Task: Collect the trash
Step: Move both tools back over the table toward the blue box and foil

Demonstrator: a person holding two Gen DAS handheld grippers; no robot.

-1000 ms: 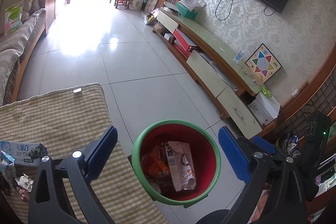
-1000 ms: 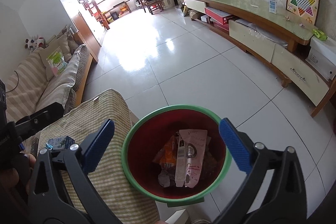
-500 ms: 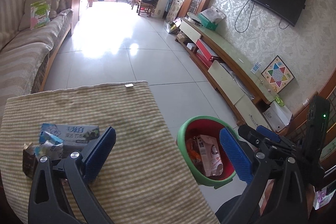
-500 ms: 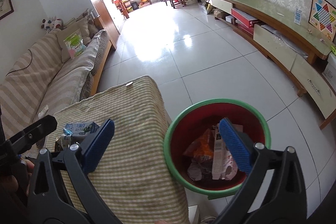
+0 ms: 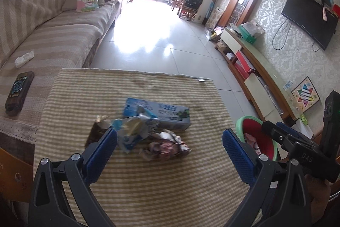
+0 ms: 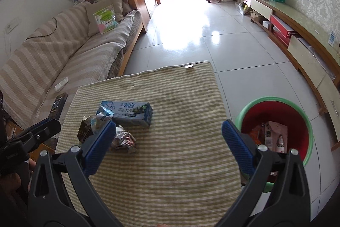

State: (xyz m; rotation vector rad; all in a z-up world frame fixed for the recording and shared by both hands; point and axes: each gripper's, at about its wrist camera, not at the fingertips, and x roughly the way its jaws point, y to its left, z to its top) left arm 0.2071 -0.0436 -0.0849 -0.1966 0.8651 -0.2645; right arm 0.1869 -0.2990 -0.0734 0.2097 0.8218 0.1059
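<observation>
A striped cloth covers the table (image 5: 148, 184) (image 6: 180, 152), and a small pile of trash lies on it. The pile holds a long blue box (image 5: 158, 113) (image 6: 127, 112), a torn blue wrapper (image 5: 132, 130) (image 6: 103, 115), a crumpled foil wrapper (image 5: 166, 145) (image 6: 124, 138) and a small dark carton (image 5: 96, 131) (image 6: 85, 130). To the table's right stands a red bin with a green rim (image 5: 258, 137) (image 6: 276, 129), with trash inside. My left gripper (image 5: 170, 145) is open just above the pile. My right gripper (image 6: 169, 136) is open, between pile and bin.
A striped sofa (image 5: 42, 39) (image 6: 63, 56) runs along the left, with a dark remote (image 5: 19, 89) and a white tissue (image 5: 24, 59) on it. A long TV cabinet (image 5: 255, 78) (image 6: 308, 52) lines the right wall. Tiled floor (image 6: 201, 35) stretches ahead.
Both grippers have swung left, away from above the bin and over the table. The trash pile now sits near the middle of both views, and the bin has slid to the right.
</observation>
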